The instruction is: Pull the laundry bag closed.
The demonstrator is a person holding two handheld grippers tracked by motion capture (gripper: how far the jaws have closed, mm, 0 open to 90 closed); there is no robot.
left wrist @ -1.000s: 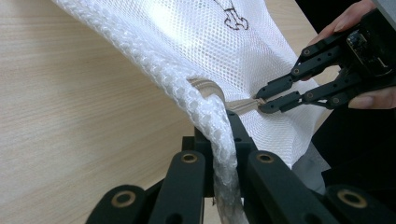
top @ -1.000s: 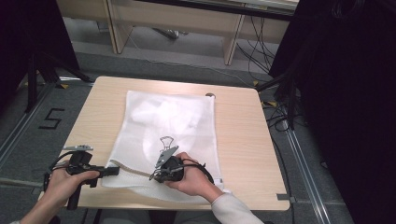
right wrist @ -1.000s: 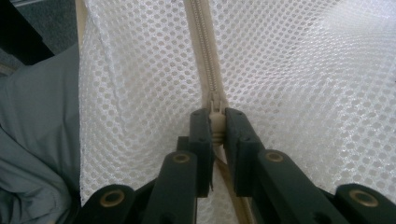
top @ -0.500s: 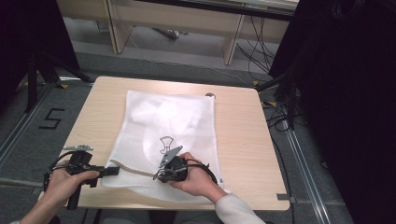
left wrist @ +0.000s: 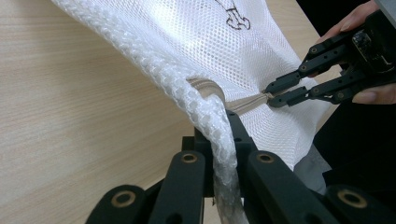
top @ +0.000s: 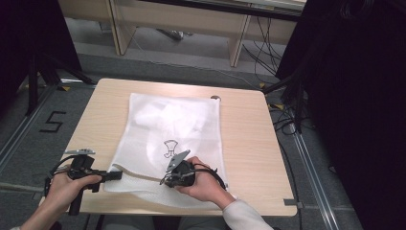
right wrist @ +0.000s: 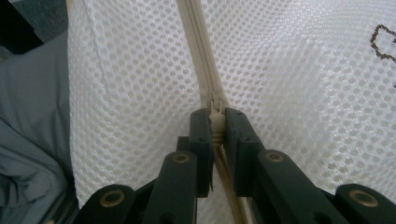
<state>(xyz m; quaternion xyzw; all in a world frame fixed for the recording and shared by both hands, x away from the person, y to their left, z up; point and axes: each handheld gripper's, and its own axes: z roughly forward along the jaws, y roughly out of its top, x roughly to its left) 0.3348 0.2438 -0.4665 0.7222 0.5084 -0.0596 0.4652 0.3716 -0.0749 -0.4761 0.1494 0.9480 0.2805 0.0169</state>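
A white mesh bag with a small dark logo lies flat on the wooden table. Its beige zipper runs along the near edge. My left gripper is at the near left corner, shut on the bunched mesh, which rises between its jaws. My right gripper sits at the middle of the near edge, shut on the zipper pull; its jaws pinch it from both sides. In the left gripper view, the right gripper holds the zipper taut.
Bare tabletop shows to the right and left of the bag. A small dark round piece lies at the bag's far right corner. On the floor are a "5" mark at left and cables at right. Grey cloth is below the table edge.
The right hand has nudged slightly to the right along the bag's near edge, still on the zipper pull. The left hand has kept still on the corner.
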